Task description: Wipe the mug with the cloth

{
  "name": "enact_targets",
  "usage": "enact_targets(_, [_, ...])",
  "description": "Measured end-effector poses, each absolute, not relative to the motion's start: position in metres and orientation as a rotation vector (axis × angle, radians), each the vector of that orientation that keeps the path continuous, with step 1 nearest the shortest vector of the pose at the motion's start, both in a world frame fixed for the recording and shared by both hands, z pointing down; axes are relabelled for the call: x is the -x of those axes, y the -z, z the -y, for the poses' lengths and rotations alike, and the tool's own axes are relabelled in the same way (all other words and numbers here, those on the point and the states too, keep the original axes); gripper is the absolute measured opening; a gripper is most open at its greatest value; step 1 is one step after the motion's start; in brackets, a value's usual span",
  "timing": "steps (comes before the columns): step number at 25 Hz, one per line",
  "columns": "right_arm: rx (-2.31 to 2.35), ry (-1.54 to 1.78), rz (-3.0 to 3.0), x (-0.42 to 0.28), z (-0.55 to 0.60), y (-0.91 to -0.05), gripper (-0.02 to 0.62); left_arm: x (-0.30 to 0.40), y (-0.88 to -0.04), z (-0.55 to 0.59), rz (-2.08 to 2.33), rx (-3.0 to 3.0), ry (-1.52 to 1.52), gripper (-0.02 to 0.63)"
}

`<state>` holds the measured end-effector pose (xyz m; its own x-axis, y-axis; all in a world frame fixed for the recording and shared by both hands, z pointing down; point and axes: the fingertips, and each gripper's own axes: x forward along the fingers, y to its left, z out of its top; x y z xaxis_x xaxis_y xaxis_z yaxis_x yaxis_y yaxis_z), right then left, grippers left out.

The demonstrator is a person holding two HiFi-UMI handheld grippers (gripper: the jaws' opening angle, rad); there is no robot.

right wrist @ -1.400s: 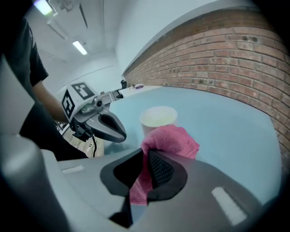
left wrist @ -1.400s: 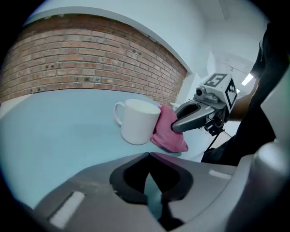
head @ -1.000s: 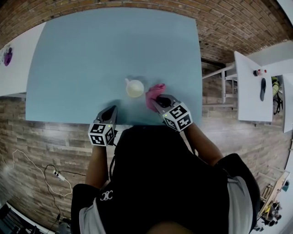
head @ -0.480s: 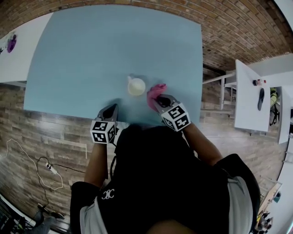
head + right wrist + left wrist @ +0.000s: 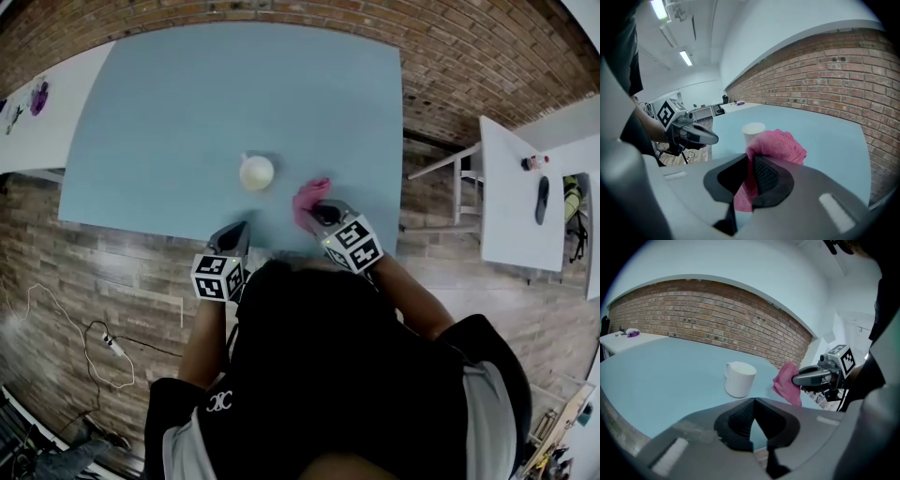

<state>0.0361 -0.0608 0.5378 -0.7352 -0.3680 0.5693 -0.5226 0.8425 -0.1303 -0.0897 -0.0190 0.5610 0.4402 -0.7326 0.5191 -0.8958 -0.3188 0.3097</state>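
A white mug (image 5: 256, 172) (image 5: 739, 379) (image 5: 753, 132) stands upright on the light blue table (image 5: 187, 103), near its front edge. The pink cloth (image 5: 307, 199) (image 5: 788, 383) (image 5: 776, 147) hangs bunched from my right gripper (image 5: 317, 212) (image 5: 752, 174), which is shut on it, right of the mug and apart from it. My left gripper (image 5: 239, 231) (image 5: 751, 420) is shut with nothing in it, at the table's front edge, below and a little left of the mug.
A brick floor surrounds the table and a brick wall (image 5: 717, 319) runs behind it. White tables (image 5: 520, 178) stand to the right with small items on them. Another white table (image 5: 23, 131) stands at the left. A cable (image 5: 84, 328) lies on the floor.
Both grippers have shifted a little; the left one has drawn nearer the table's front edge. The right gripper still holds the pink cloth. The mug stands where it was.
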Motion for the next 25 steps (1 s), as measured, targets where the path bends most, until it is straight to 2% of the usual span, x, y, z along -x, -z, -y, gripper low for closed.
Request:
enact_targets(8, [-0.666,-0.383,2.534,-0.087,0.037,-0.533,0.035,0.039,-0.554,-0.003,1.388,-2.148,-0.393,0.005])
enact_targets(15, [-0.699,-0.335,2.61,-0.132,0.022,-0.521,0.037,0.024,-0.549,-0.029,1.666,-1.923,-0.364,0.005])
enact_targets(20, [-0.711,-0.392,2.659,-0.168,0.018,-0.51,0.037,-0.014,-0.531,-0.054,1.732,-1.864,-0.328,0.005])
enact_targets(25, [-0.683,-0.388,2.671,-0.181,0.008,-0.507,0.036,-0.044,-0.519,-0.077,1.747,-1.867,-0.361,0.005])
